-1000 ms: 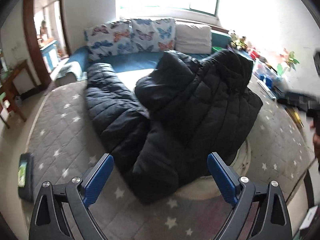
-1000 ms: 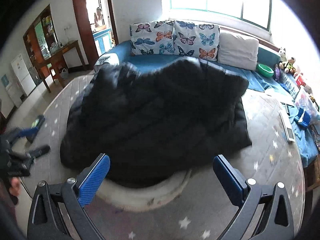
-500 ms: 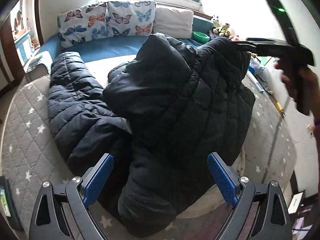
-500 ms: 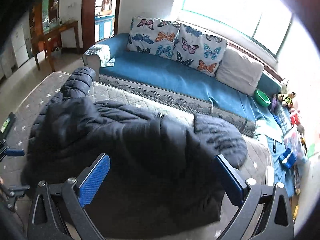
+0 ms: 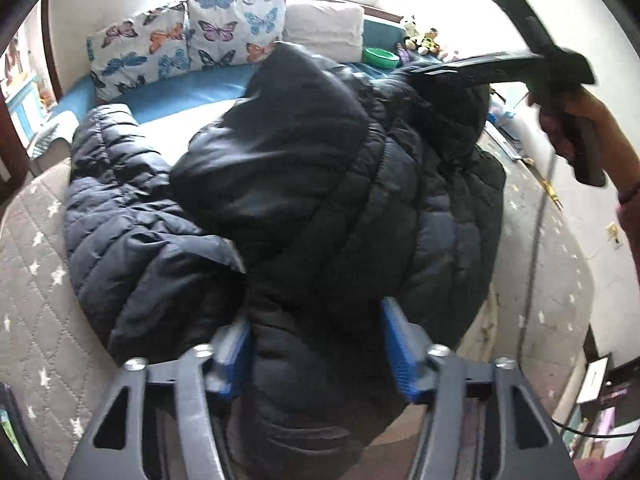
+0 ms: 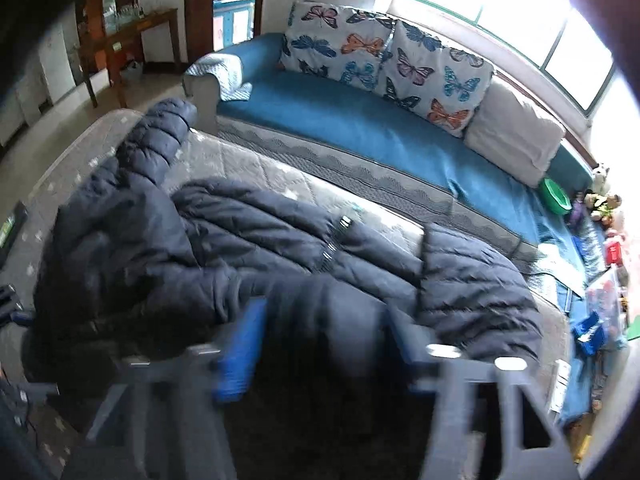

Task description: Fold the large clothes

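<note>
A: Which step is being done?
B: The quilted black puffer jacket, heaped by the mattress's near edge, is being gripped: the left hand-held gripper and right hand-held gripper have just been closing, with padded bulk between the jaws.
A: What is being called for next?
B: Probably a firm lift and fold; the slippery, puffy shell may be slipping.

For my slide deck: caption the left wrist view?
Left gripper closing on a bunched dark puffer jacket lying on a star-quilted mattress.

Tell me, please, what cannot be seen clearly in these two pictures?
- Right wrist view: the right tongs are blurred by motion; whether they grip the jacket is unclear.
- Left wrist view: the jacket's lower edge is hidden behind the left tongs.
</note>
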`<state>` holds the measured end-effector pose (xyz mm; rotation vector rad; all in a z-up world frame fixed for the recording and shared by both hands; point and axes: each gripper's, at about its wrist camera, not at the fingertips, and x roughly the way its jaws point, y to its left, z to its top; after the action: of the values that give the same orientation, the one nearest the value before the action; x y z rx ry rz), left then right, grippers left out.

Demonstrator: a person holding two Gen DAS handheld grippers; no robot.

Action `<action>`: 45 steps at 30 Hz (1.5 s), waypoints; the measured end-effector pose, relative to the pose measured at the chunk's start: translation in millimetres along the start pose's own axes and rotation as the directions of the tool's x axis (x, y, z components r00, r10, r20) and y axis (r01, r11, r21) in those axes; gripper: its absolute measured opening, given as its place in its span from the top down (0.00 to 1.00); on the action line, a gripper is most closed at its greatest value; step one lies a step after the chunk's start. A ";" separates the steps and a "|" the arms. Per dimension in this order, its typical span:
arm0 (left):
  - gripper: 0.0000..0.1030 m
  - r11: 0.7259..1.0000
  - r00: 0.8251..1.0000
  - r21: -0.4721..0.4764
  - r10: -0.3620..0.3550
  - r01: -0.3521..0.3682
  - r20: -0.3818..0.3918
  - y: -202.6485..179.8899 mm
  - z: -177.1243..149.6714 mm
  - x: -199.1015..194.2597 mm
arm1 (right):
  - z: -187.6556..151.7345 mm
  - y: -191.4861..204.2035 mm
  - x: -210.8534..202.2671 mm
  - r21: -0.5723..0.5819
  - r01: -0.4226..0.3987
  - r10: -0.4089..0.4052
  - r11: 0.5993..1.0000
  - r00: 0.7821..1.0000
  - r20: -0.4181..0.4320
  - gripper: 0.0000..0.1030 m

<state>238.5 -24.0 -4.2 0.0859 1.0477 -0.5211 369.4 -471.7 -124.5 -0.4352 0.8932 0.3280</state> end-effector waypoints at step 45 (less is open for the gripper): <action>0.78 0.998 0.991 0.028 -0.063 0.060 0.115 -7.3 -36.8 -89.1 | -35.7 -39.2 -34.0 0.178 -0.113 0.126 0.978 0.990 -0.067 0.31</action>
<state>170.9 13.9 53.5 0.0444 0.9325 -0.5884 343.0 -526.5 -107.9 -0.2345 1.0181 0.3418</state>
